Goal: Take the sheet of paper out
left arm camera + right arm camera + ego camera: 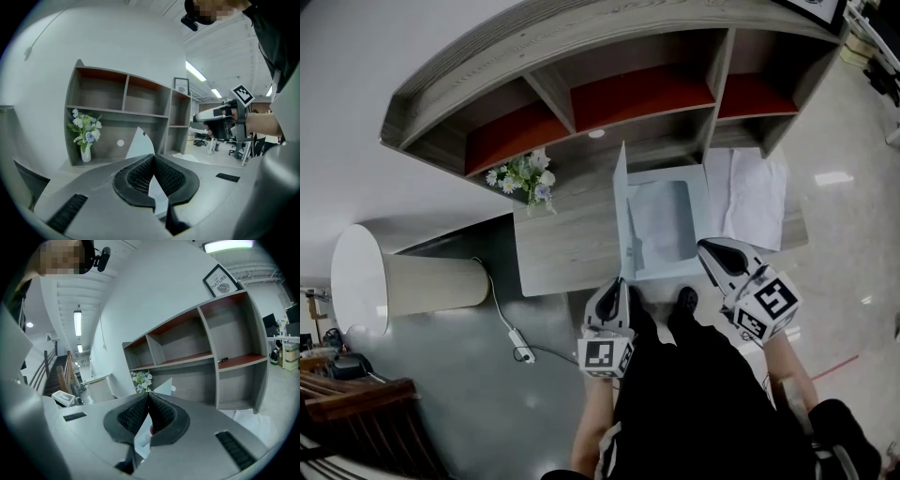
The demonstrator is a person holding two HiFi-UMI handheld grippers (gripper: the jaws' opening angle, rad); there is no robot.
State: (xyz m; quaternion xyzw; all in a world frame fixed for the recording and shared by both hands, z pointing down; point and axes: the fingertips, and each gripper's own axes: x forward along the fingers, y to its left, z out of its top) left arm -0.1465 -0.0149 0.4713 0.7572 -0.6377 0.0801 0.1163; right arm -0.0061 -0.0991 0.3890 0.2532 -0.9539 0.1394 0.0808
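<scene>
On the wooden desk (pixel 567 248) lies an open white flat box (pixel 701 202) with its lid (pixel 622 202) standing upright on the left side. A pale sheet (pixel 661 223) lies inside it. A second white sheet (pixel 757 195), slightly crumpled, rests on the desk just right of the box. My left gripper (pixel 618 282) hovers shut at the desk's near edge, by the box's front left corner, with nothing in it. My right gripper (pixel 705 247) is shut and empty at the box's front right corner. The left gripper view shows the lid (pixel 139 143) beyond the closed left gripper (pixel 153 157). The right gripper view shows the closed right gripper (pixel 149 395).
A grey shelf unit (pixel 609 75) with red-backed compartments stands at the back of the desk. A small vase of flowers (pixel 525 176) sits at the desk's left. A big white cylinder (pixel 403 284) and a cable with a switch (pixel 521 353) lie on the floor to the left.
</scene>
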